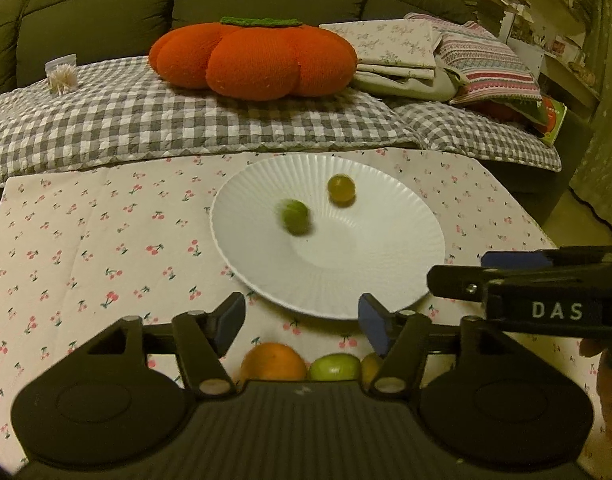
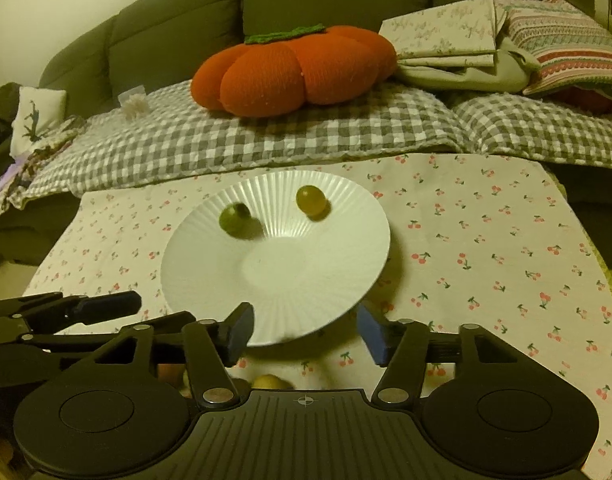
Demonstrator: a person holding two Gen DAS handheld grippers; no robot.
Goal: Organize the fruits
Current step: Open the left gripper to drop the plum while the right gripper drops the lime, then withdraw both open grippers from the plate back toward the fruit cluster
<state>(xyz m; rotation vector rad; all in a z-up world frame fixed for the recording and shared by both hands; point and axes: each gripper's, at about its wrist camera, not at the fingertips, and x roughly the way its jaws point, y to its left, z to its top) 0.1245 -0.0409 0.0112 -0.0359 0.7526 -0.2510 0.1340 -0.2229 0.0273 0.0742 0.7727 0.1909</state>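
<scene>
A white ribbed plate (image 1: 386,276) (image 2: 210,280) sits on the cherry-print cloth. On it lie a green fruit (image 1: 295,217) (image 2: 235,220), blurred by motion, and a yellow-green fruit (image 1: 341,189) (image 2: 311,198). My left gripper (image 1: 302,322) is open and empty at the plate's near edge, above an orange (image 1: 273,361), a green fruit (image 1: 335,367) and a yellowish fruit (image 1: 371,366). My right gripper (image 2: 306,330) is open and empty at the plate's near rim; a yellowish fruit (image 2: 269,382) peeks below it. The right gripper shows at the right of the left wrist view (image 1: 546,280), the left gripper at the left of the right wrist view (image 2: 66,308).
The cherry-print cloth (image 1: 86,240) (image 2: 486,240) covers the table. Behind it is a sofa with a checked blanket (image 1: 146,128), an orange pumpkin-shaped cushion (image 1: 254,60) (image 2: 294,72), folded linens (image 1: 402,52) and a toothpick holder (image 1: 62,74).
</scene>
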